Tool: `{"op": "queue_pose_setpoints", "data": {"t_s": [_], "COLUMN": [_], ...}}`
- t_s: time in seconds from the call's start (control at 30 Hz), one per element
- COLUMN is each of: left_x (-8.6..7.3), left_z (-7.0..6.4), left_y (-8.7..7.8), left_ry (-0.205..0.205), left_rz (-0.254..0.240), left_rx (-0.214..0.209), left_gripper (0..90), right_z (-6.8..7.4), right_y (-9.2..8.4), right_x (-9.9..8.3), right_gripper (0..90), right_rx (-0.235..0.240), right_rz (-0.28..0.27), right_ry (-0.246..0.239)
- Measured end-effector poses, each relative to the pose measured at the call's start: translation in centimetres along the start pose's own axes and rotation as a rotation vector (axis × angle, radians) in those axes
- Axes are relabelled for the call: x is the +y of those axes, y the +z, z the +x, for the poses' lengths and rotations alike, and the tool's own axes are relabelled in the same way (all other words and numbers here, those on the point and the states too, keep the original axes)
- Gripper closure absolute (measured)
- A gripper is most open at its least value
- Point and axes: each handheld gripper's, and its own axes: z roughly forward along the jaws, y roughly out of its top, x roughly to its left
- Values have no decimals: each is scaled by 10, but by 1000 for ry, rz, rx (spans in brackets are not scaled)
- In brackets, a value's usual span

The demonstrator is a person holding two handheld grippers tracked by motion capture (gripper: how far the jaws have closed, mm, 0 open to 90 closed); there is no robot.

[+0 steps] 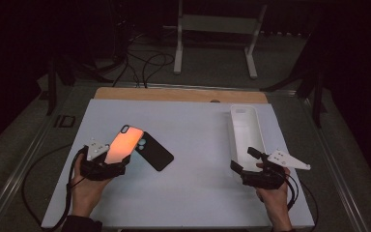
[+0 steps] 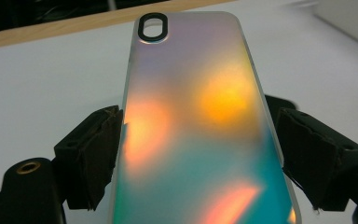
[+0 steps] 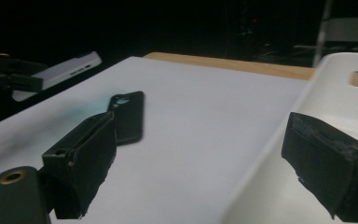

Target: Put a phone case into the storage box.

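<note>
**Slip risk on the iridescent case, bin clip risk on the right**

Surface [image 1: 188,193]: the white sheet takes up most of the high view, with bare wood along its far edge. You have little room at lower right of that frame, because the white bin [image 1: 245,126] stands there lengthwise, right in front of your right claw [image 1: 245,162]. That claw is spread wide and holds nothing. In the right gripper view one jaw hangs over the bin's wall, so any quick swing to the left could clip the rim and shove or tip the bin.

Iridescent phone case [image 2: 191,126]: your left claw [image 2: 196,158] pinches it by the long edges, at lower left of centre in the high view. It looks lifted off the surface and tilted up. Both edges are smooth and curved, and the pads grip only the lower part, so most of the length sticks out unsupported. A jerk or a wrist roll could make it pivot or slide out.

Black phone case [image 1: 154,151]: it lies flat just right of the held case, close under its far end. If you lower or sweep right carelessly, you will likely knock it askew.
</note>
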Motion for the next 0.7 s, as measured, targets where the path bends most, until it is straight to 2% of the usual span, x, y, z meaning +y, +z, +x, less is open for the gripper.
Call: {"op": "queue_pose_setpoints", "data": {"t_s": [0.17,0.37,0.7], "left_x": [7,11,20], "left_z": [-10,-21,-40], "left_y": [2,5,3], "left_ry": [28,50,101], "left_rz": [-25,-42,-106], "left_rx": [-63,-123,-244], "left_gripper": [169,168,168], "right_z": [10,23,43], "right_y": [17,37,65], "right_x": [10,20,38], "right_gripper": [100,101,101], "right_rx": [45,115,228], "right_rz": [28,60,101], "right_ry": [-8,6,29]}}
